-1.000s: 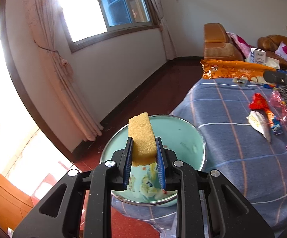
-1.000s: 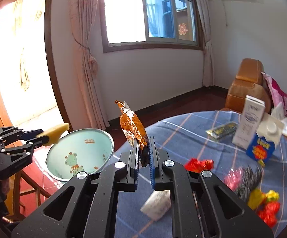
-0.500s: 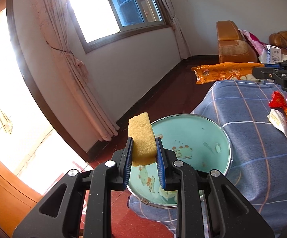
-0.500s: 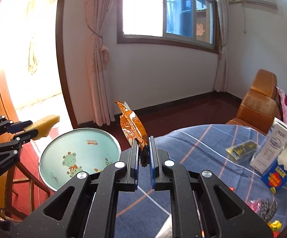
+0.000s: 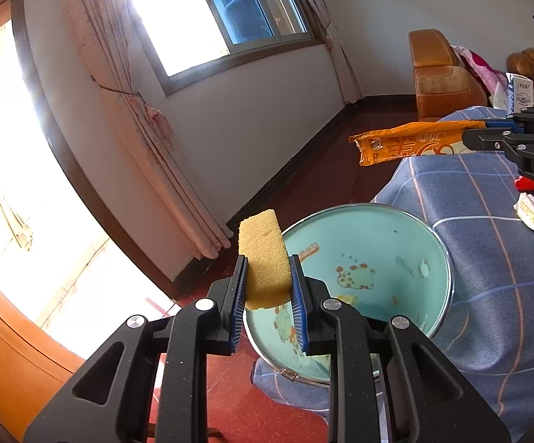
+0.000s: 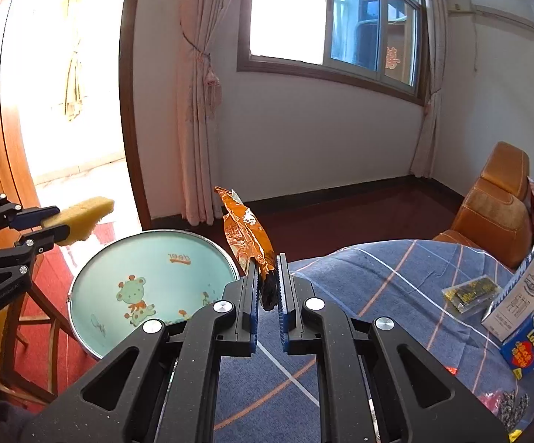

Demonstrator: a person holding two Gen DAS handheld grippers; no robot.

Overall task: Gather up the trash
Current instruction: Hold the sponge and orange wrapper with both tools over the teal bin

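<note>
Orange wrapper (image 6: 246, 234) carried closer to teal basin (image 6: 149, 288), right fingers (image 6: 267, 288) clamping it, left fingers (image 5: 267, 288) gripping yellow sponge (image 5: 263, 258).

Bright daylight, window (image 5: 226, 18) and doorway (image 6: 64, 74) blown out; fisheye-bent edges.

The basin (image 6: 149, 288) sits at the desk's (image 6: 396, 277) left edge. Above its left rim the left claw (image 6: 58, 227) clamps a sponge (image 6: 86, 216); over its right rim the right claw (image 6: 267, 288) pinches a snack wrapper (image 6: 246, 232). Two cartons (image 6: 521, 295) stand at the desk's right side.
</note>
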